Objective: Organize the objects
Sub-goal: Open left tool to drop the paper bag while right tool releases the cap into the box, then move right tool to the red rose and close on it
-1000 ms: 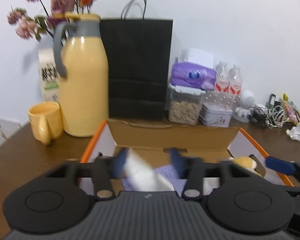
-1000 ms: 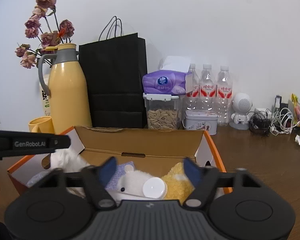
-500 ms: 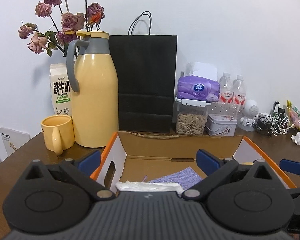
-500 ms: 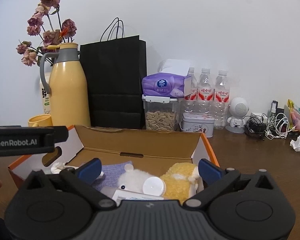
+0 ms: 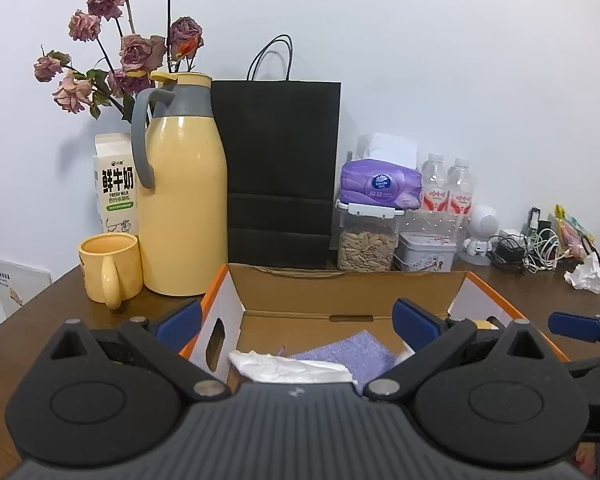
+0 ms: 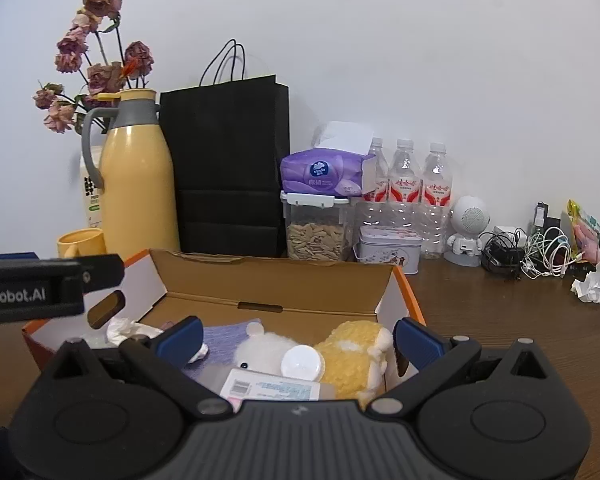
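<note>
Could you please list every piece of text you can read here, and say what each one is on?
"鲜牛奶" and "FRESH MILK": on the milk carton.
"nRobot.AI", cut off at the frame edge: on the left gripper's body, in the right wrist view.
Too small or blurred: tissue pack, water bottles, tin, the bottle label in the box.

Open cardboard box (image 6: 284, 280) on table holds white tissue (image 5: 292, 368), purple cloth (image 5: 352, 354), two plush toys (image 6: 356, 356).

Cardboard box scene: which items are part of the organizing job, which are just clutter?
Job items: cardboard box, white plush, yellow plush, purple cloth, white tissue, left gripper and right gripper, both open.

Lying about: yellow thermos, mug, black bag, water bottles, cables.
</note>
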A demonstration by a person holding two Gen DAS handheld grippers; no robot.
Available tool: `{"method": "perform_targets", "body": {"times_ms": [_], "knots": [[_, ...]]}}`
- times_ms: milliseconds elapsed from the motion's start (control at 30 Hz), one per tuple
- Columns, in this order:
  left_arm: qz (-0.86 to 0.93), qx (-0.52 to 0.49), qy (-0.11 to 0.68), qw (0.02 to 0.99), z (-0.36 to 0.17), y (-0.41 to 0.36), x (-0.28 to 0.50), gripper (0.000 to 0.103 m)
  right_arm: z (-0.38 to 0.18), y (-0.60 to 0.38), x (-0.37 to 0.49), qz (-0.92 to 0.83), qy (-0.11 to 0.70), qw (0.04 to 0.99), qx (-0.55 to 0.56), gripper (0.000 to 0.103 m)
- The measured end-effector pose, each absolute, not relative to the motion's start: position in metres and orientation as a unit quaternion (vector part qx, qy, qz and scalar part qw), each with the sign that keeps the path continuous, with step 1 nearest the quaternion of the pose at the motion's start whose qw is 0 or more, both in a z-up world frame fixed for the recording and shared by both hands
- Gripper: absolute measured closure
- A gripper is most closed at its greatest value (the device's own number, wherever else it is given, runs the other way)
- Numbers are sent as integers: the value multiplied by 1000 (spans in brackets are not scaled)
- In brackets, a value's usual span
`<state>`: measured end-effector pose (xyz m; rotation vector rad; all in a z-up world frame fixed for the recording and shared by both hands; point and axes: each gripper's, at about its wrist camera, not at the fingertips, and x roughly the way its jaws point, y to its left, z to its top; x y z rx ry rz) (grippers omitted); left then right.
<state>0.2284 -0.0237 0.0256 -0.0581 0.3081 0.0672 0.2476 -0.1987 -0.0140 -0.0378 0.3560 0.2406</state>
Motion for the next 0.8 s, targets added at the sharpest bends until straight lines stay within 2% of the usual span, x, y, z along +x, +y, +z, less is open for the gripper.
{"method": "perform_targets", "body": {"times_ms": [467,800], "knots": [[18,-19,150,988,16,-7,169,0,-15,-214,197,133,170,976,-42,0],[34,-21,181,983,8,15,131,0,-31,-232,160,144,218,964,-49,0]]}}
